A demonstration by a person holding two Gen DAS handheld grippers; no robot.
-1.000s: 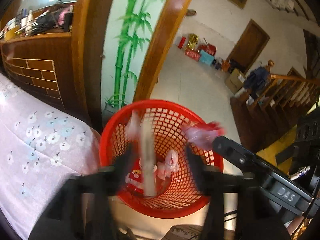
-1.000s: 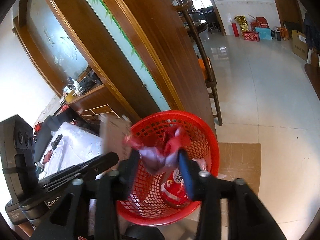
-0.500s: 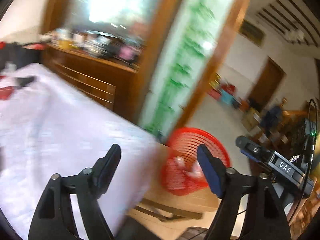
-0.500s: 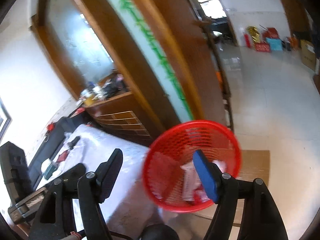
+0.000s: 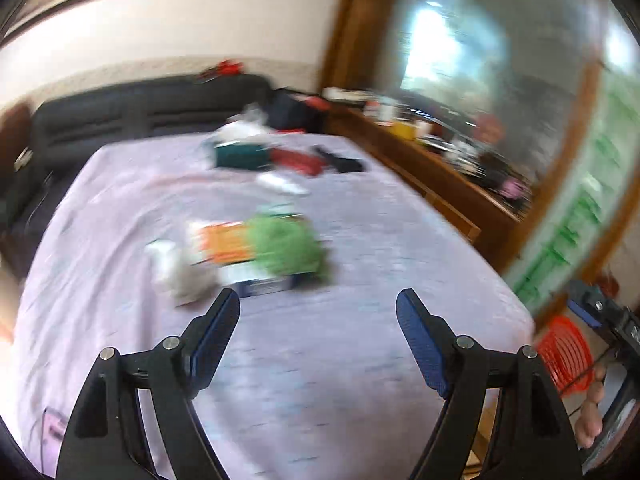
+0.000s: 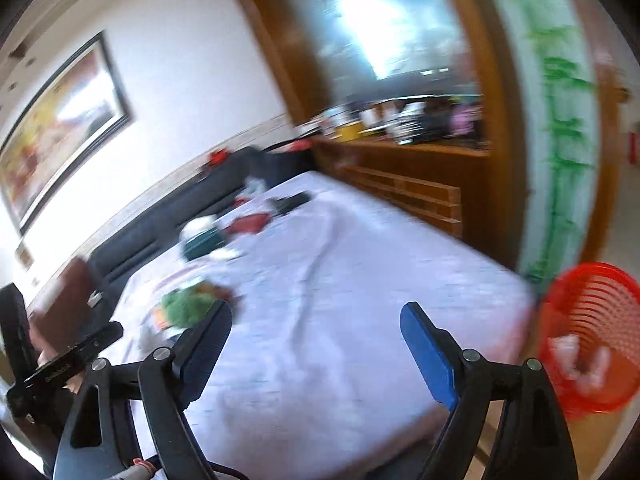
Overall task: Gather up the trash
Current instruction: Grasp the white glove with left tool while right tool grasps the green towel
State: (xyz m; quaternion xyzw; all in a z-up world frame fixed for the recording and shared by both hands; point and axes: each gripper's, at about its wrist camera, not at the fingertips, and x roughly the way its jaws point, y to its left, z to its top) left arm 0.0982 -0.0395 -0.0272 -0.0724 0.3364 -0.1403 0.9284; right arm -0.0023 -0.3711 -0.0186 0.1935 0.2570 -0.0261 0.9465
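Both views are motion-blurred. My left gripper [image 5: 318, 306] is open and empty above a table with a lilac cloth [image 5: 320, 360]. Ahead of it lies a pile of trash: a green crumpled wrapper [image 5: 290, 246], an orange packet [image 5: 224, 242], white crumpled paper [image 5: 180, 272] and a flat box [image 5: 264, 284]. My right gripper [image 6: 316, 320] is open and empty over the same cloth [image 6: 340, 320]. The green wrapper [image 6: 184, 306] shows at its left. The red mesh basket [image 6: 588, 340] with trash inside stands past the table's right edge; it also shows in the left wrist view [image 5: 566, 356].
Further back on the table lie a dark green box [image 5: 240, 156], a red item [image 5: 296, 160], a black item [image 5: 340, 162] and a white item [image 5: 282, 184]. A dark sofa [image 5: 132, 116] stands behind. A wooden sideboard [image 5: 440, 172] runs along the right.
Both grippers released their trash into the red basket, opened, and swung left from above the basket to face the table. The basket now sits at the right edge of both views.
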